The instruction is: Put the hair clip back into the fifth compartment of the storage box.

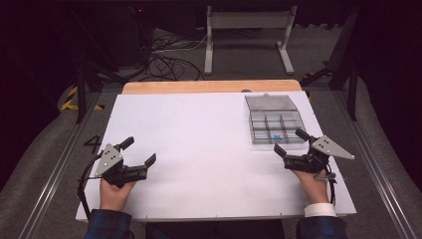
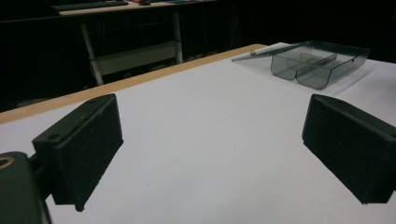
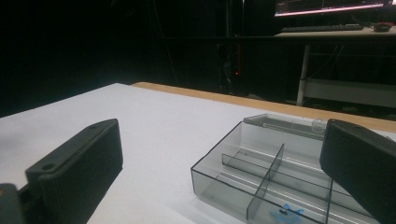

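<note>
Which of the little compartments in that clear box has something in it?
The middle compartment of the row nearest the person, in the clear box: it holds a small blue thing. The others look empty. It lies just beyond the right claw.

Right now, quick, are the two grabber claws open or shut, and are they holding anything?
Left gripper: open, holding nothing, over the white table.
Right gripper: open, holding nothing, beside the clear compartment box.

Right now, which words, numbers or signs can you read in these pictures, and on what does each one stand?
"4": a dark mark on the floor, left of the table.
Monitor behind the table, right gripper view: a bright line, too blurred to read.
Box: no label to read.
</note>
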### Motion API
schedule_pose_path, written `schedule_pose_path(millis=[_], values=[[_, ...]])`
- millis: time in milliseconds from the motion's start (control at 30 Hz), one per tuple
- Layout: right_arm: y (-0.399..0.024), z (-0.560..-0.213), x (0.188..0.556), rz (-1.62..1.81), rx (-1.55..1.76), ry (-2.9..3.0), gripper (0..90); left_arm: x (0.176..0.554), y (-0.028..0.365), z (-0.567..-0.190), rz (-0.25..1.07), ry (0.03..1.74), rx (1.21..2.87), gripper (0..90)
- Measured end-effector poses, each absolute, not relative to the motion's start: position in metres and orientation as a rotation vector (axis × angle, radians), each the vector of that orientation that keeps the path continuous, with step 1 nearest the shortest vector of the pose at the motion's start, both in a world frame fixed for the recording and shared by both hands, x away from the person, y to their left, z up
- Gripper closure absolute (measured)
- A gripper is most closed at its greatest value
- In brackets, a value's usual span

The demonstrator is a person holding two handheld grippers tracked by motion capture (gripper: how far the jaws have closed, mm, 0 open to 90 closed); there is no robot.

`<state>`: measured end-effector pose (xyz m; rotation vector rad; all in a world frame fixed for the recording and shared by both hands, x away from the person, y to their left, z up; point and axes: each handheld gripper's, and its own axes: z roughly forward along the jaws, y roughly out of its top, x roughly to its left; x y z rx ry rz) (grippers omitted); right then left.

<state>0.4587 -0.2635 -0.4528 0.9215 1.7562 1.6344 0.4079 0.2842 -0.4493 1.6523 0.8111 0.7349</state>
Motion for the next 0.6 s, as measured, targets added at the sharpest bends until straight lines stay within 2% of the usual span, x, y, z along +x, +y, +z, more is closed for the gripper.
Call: schedule_pose_path(millis=[600], values=[[-0.2668, -0.4537, 0.4567, 1.625, 0.931, 1.768, 0.0, 0.4085, 0.2841, -0.4501, 0.732, 0.819, 1.664, 5.2]])
